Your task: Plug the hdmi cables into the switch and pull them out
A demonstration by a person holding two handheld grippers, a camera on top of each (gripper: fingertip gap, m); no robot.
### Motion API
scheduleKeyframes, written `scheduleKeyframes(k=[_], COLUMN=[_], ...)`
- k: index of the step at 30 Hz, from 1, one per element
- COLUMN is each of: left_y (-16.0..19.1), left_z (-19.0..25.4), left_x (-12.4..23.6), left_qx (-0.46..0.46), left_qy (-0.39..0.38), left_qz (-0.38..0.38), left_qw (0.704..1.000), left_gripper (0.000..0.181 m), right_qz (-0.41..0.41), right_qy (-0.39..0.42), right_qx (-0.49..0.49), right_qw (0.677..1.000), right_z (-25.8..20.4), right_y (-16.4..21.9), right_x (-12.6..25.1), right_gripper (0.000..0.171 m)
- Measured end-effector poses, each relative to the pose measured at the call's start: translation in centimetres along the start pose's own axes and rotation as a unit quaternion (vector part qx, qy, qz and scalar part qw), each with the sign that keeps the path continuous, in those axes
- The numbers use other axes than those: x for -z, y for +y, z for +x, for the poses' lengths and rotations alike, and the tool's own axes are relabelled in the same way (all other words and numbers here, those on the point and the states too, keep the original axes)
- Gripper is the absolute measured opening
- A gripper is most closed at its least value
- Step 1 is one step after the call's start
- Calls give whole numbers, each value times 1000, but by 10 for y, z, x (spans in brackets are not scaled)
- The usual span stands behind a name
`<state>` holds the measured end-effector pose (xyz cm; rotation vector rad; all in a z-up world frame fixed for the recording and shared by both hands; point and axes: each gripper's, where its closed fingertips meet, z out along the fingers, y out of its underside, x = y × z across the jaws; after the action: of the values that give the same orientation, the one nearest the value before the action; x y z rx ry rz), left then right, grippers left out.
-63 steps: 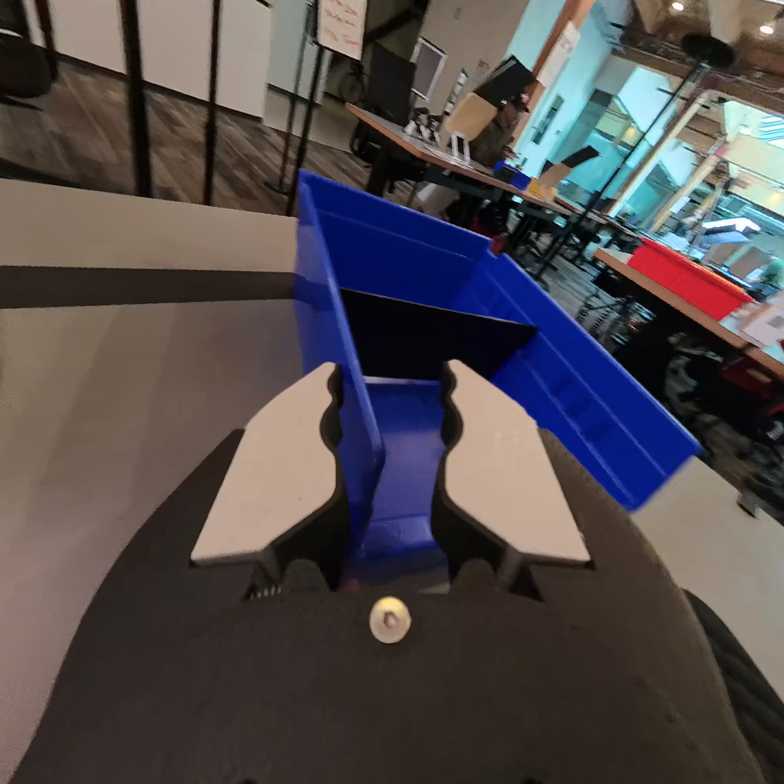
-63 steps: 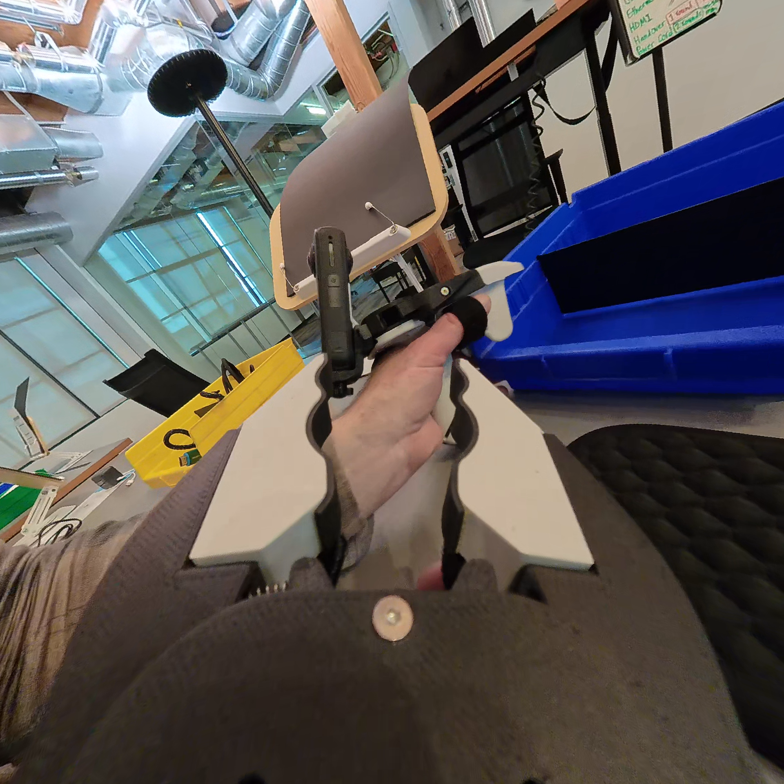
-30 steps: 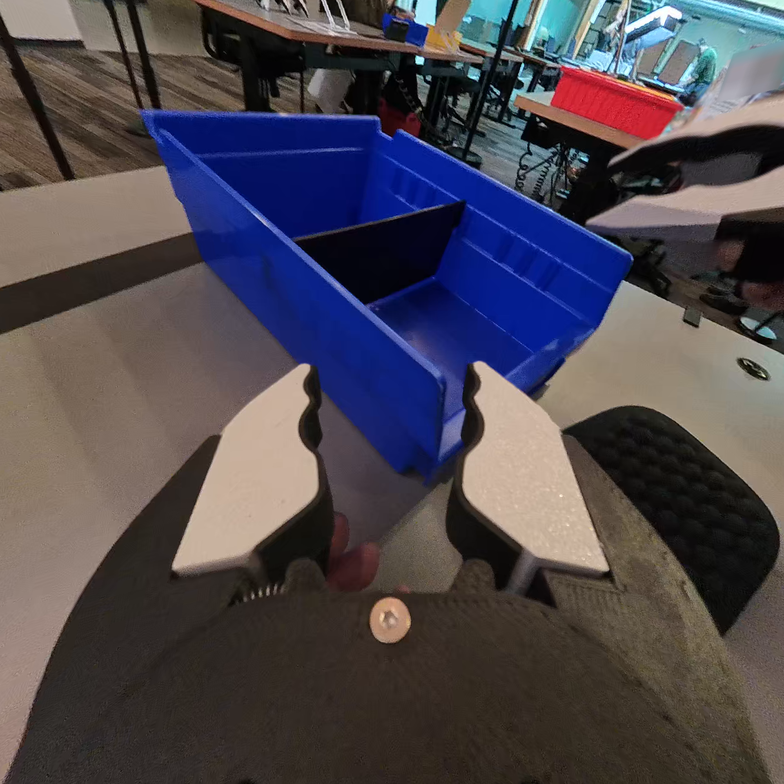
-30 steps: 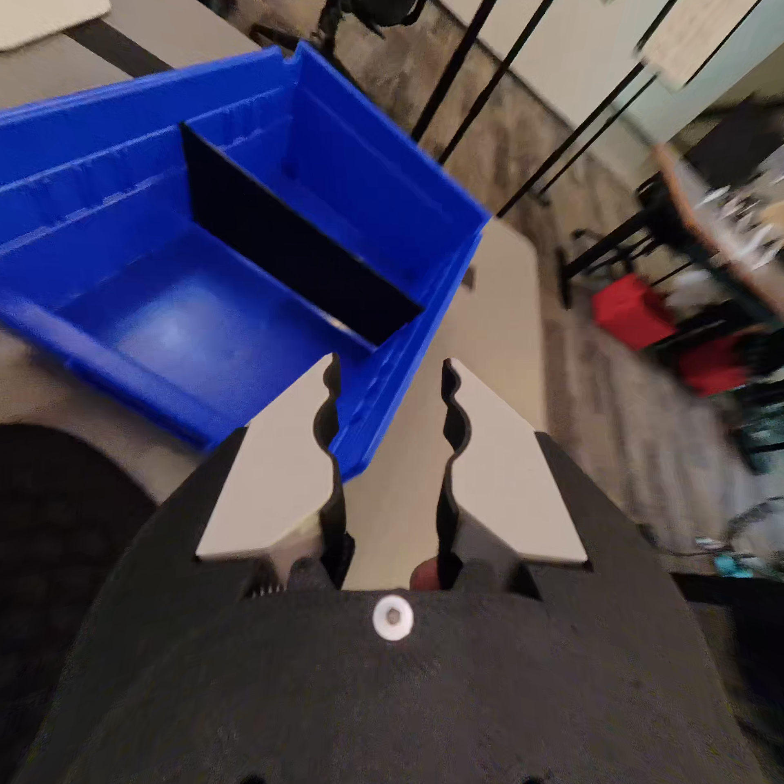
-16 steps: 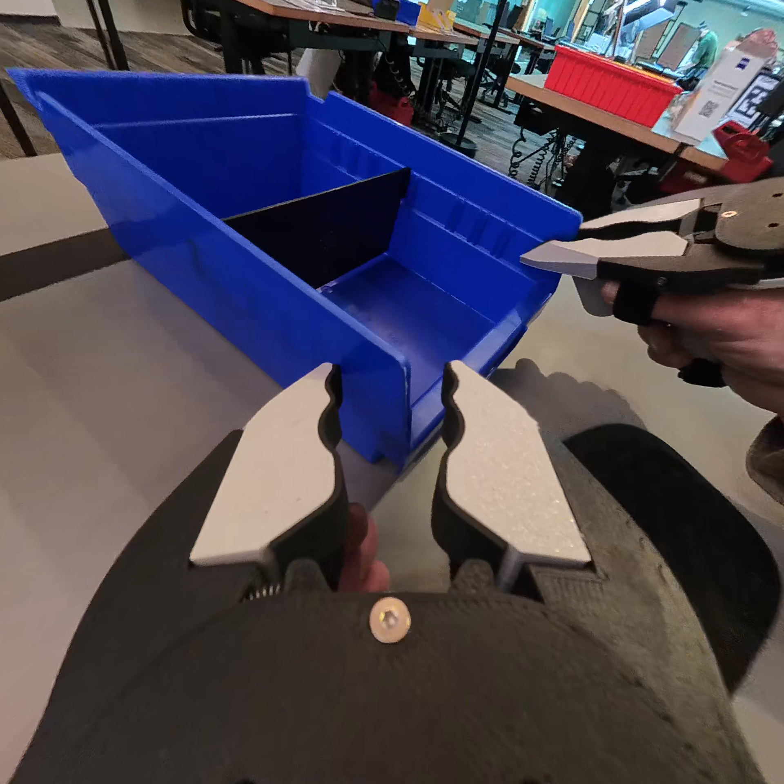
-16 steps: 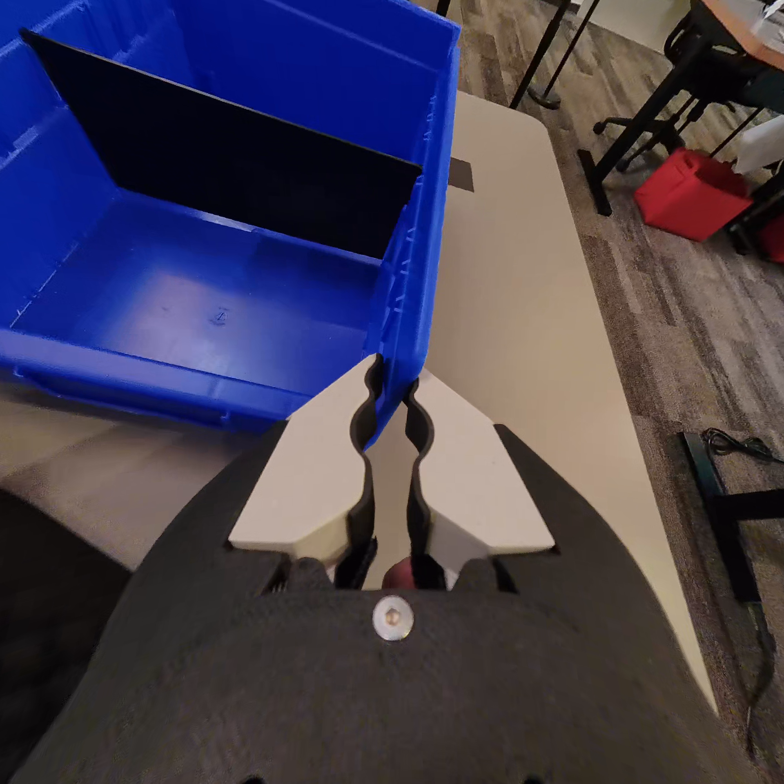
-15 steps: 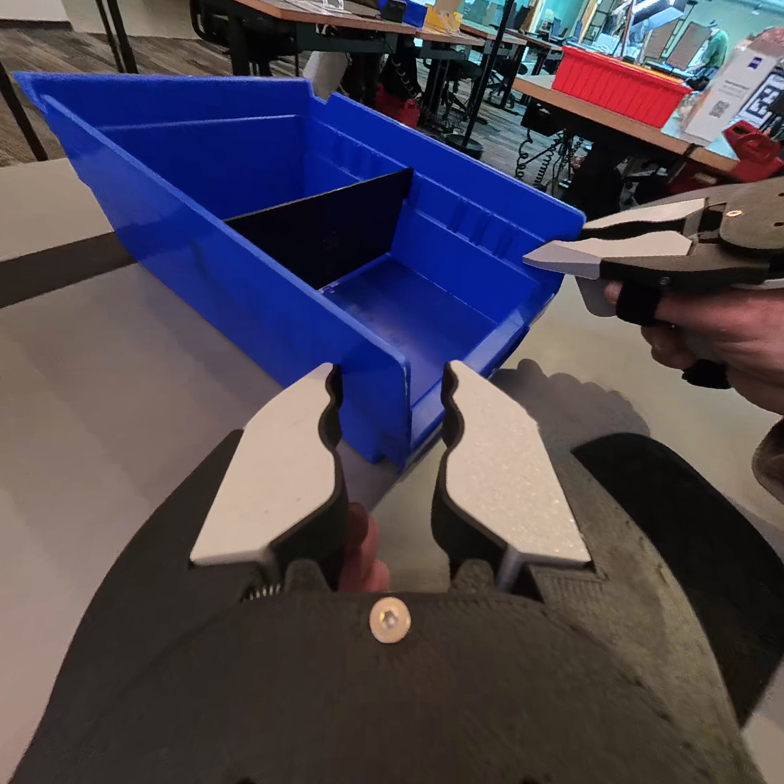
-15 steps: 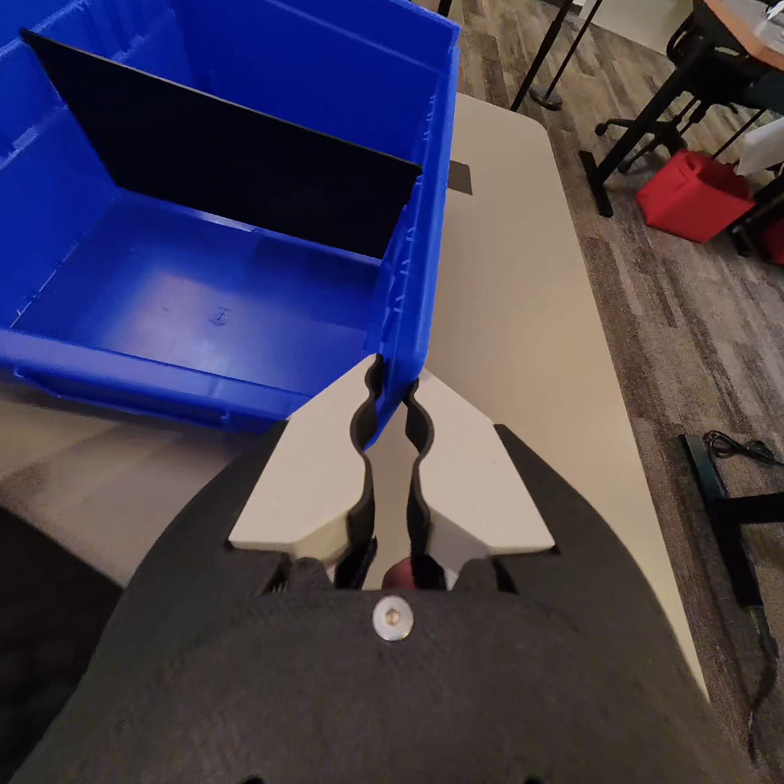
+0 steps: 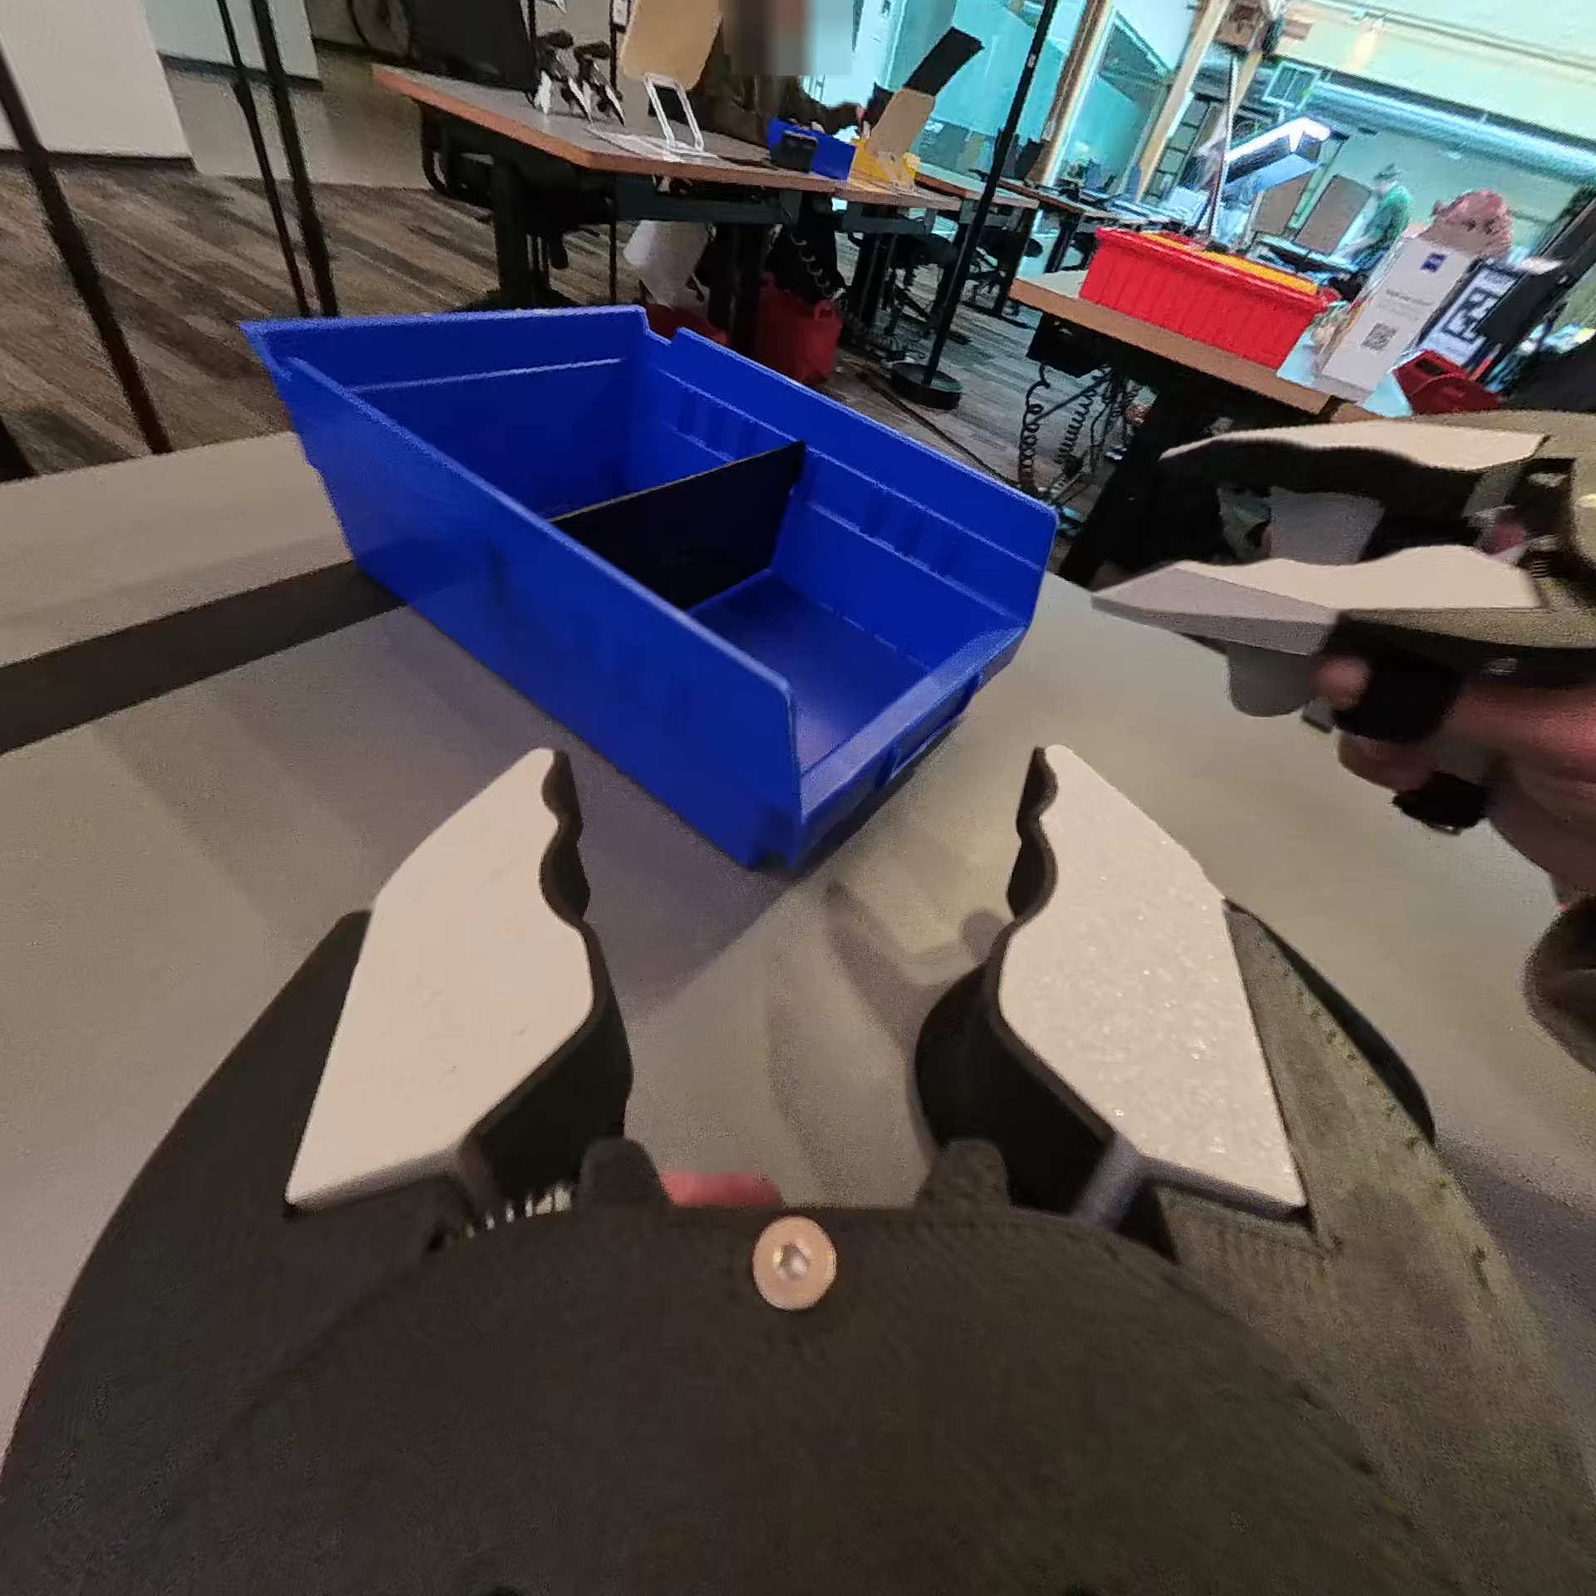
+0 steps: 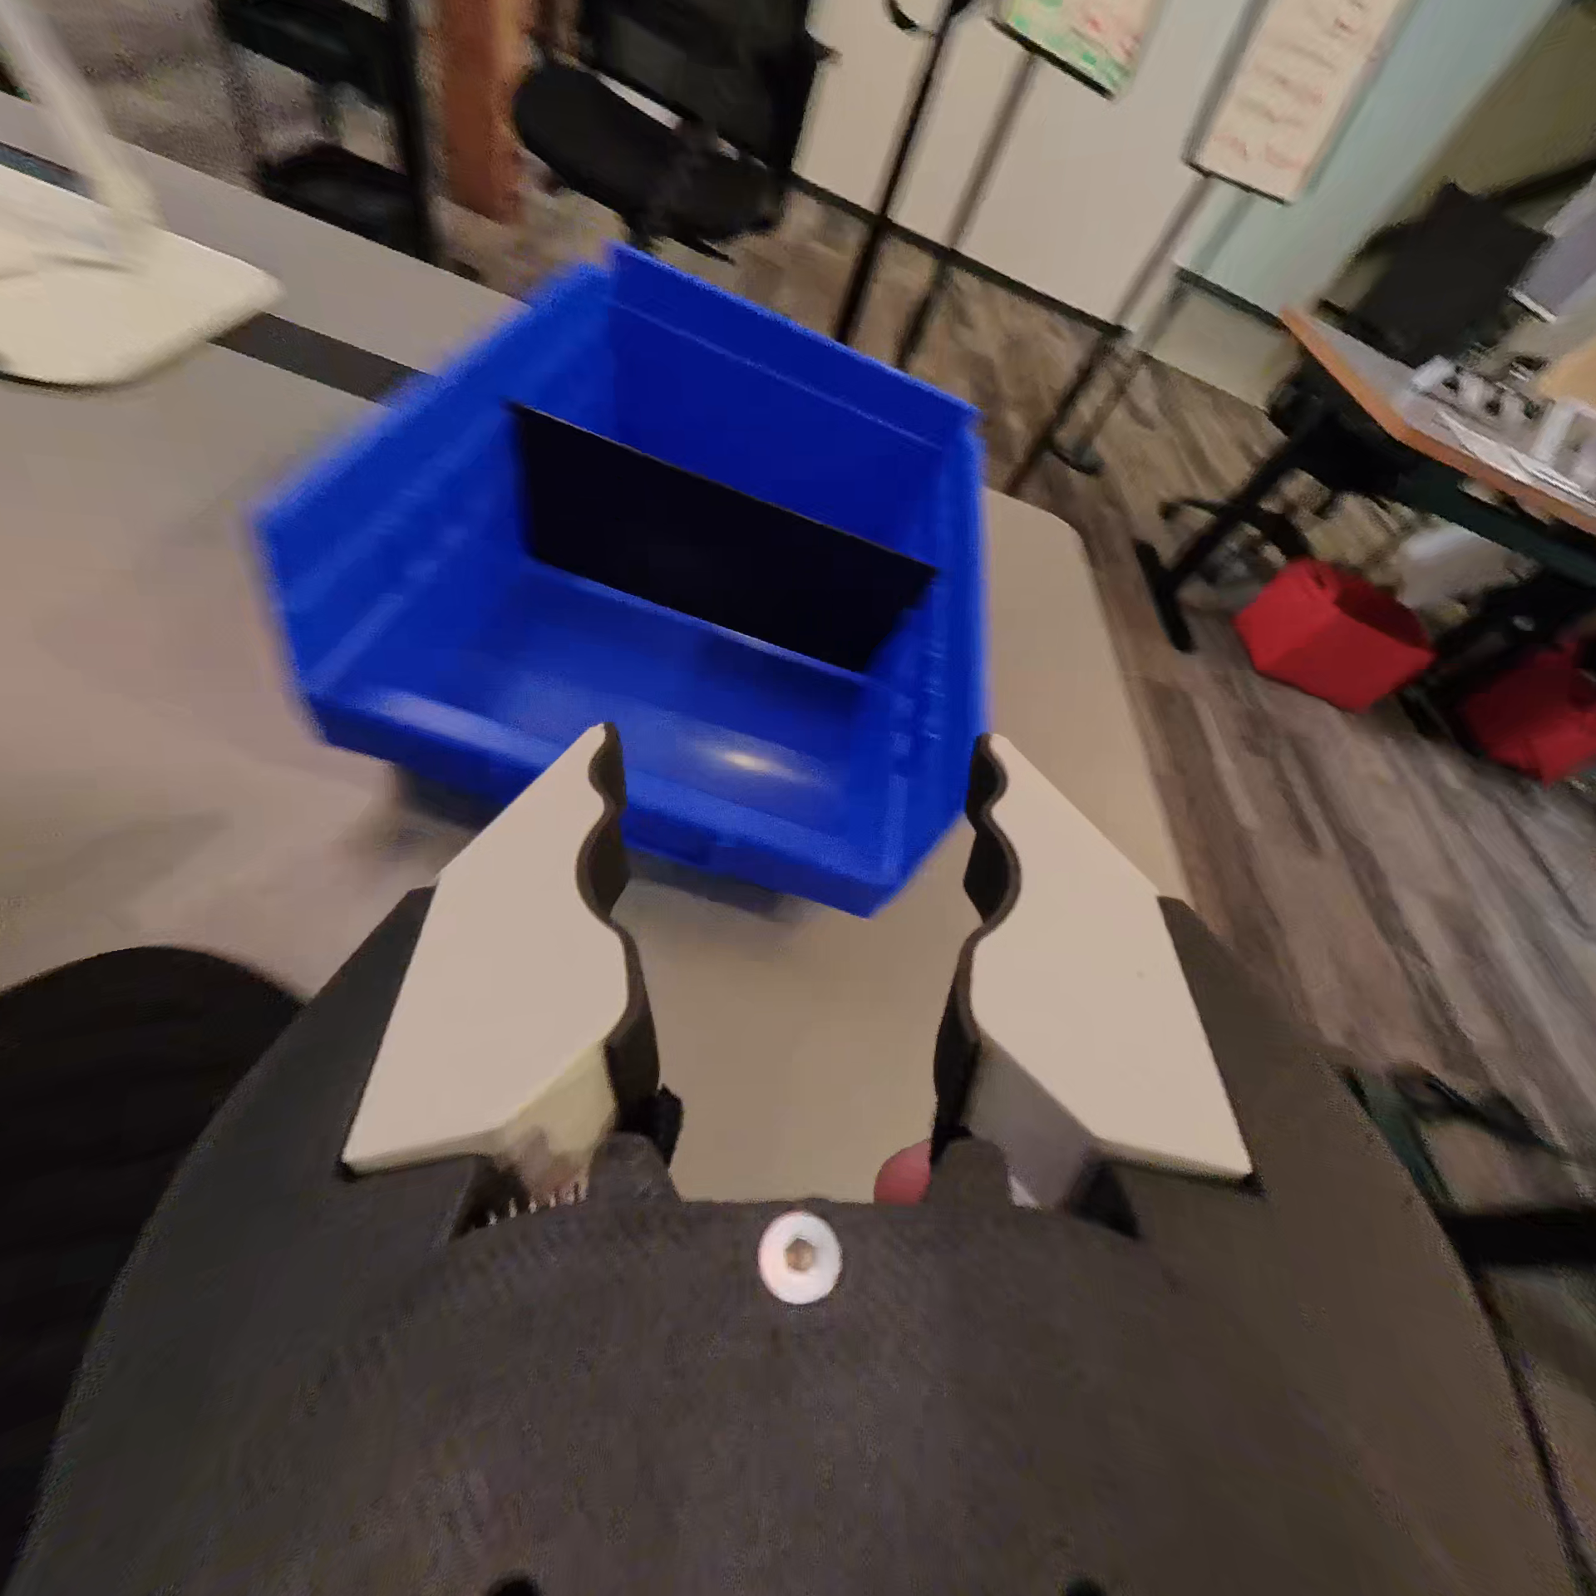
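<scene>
I'd let go of the blue bin (image 9: 604, 622), left gripper (image 9: 794, 777) and right gripper (image 10: 799, 760) both spread wide, empty; no cables or switch in view

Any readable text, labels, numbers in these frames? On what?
Bin: no writing visible.
White box: logo and small print, too small to read reliably.
Code card: square pattern only, no words.
Left whiteboard: handwriting, blurred.
Right whiteboard: handwriting, blurred.
</scene>
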<state>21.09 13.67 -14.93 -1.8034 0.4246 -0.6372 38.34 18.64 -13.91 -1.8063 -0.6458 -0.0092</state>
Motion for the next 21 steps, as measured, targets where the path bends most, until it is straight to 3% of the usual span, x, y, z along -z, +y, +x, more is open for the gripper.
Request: scheduleKeyframes(k=[5, 12, 16, 21], left_y=[19, 61, 92, 118], left_z=[-13, -38, -66, -100], left_x=[65, 160, 200, 233], left_qx=[-25, -60, -45, -49], left_qy=[-10, -39, -71, -92], left_qz=[-33, -119, -173, -220], left_qw=[999, 990, 981, 970], left_gripper=[95, 102, 116, 133], right_qz=[48, 28, 15, -33], right_qy=[-155, -324, -392, -413], right_qx=[5, 66, 57, 62], right_qw=[987, 943, 918, 908], right_z=[-118, -273, -338, -381], right_y=[-37, -54, -61, -47], right_x=[38, 58, 62, 44], right_gripper=[88, 108, 112, 120])
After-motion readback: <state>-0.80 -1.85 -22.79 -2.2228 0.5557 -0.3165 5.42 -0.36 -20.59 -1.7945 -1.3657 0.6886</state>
